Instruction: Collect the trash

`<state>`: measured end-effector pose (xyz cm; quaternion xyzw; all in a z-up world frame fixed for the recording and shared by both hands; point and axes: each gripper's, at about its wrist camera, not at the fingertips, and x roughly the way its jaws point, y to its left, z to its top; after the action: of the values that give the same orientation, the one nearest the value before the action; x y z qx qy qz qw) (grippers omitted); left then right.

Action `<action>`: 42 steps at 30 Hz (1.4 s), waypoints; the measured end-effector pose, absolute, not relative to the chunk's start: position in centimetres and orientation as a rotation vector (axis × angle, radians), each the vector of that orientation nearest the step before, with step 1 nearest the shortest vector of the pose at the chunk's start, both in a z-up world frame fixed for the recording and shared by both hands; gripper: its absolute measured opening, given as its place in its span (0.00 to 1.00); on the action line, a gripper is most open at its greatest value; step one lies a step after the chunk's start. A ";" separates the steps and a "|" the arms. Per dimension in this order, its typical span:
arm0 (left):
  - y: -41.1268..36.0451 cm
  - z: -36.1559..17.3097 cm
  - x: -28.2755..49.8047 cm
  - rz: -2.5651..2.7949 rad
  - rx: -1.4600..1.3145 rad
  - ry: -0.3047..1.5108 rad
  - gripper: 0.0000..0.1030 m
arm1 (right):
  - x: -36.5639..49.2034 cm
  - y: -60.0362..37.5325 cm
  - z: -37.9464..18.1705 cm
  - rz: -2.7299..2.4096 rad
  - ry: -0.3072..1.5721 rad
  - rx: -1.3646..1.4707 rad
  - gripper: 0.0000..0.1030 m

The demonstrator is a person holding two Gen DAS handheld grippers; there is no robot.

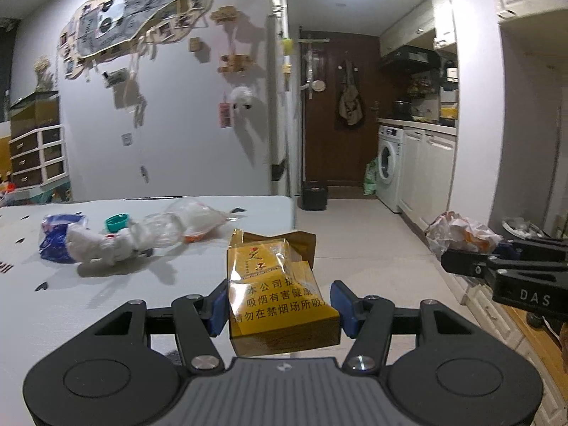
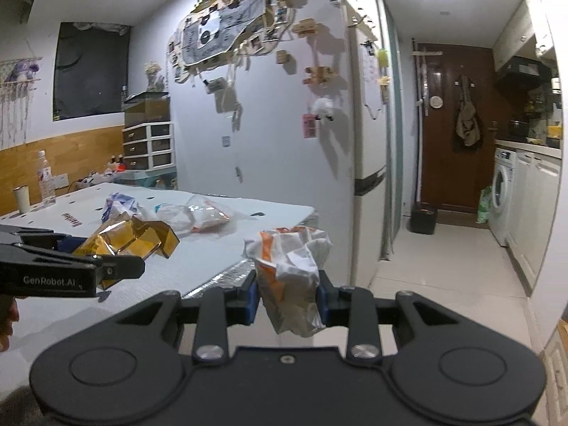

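My left gripper (image 1: 278, 307) is shut on a yellow cigarette pack (image 1: 280, 294) and holds it above the white table's right end. It shows in the right wrist view (image 2: 117, 268) with the pack (image 2: 131, 239). My right gripper (image 2: 287, 300) is shut on a crumpled white and orange paper wrapper (image 2: 291, 269), off the table's right edge; it also shows in the left wrist view (image 1: 465, 255), as does the wrapper (image 1: 461, 232). On the table lie a blue and white wrapper (image 1: 62, 238), a teal cap (image 1: 117, 220) and clear plastic bags (image 1: 184, 222).
The white table (image 1: 106, 294) ends at a right edge beside a tiled floor (image 1: 355, 234). A small black bin (image 1: 314, 197) stands by the brown door. A washing machine (image 1: 390, 167) and cabinets line the right wall. A water bottle (image 2: 45, 177) and cup (image 2: 22, 198) stand at the table's far left.
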<state>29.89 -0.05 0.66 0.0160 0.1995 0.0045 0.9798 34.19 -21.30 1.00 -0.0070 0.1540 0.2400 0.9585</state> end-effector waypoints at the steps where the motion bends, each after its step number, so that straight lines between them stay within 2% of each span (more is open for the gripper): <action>1: -0.6 0.6 29.8 0.002 0.035 0.402 0.58 | 33.9 -21.8 1.1 0.480 0.311 -0.014 0.32; 13: -6.9 -0.3 29.3 -0.085 0.057 0.420 0.58 | 31.1 -27.9 0.7 0.412 0.323 -0.006 0.32; 20: -9.8 -3.3 30.2 -0.127 0.049 0.488 0.58 | 30.6 -31.4 -1.5 0.365 0.401 -0.009 0.32; 31: -11.6 -11.4 34.1 -0.152 0.006 0.681 0.58 | 34.3 -33.5 -10.3 0.344 0.694 -0.015 0.32; 42: -10.7 -19.8 38.5 -0.150 -0.031 0.873 0.58 | 38.8 -31.7 -18.2 0.382 0.942 -0.048 0.32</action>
<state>38.49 -10.74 -19.83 -0.0151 0.4222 -0.0727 0.9035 38.84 -31.74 -18.17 -0.0229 0.4509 0.1827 0.8734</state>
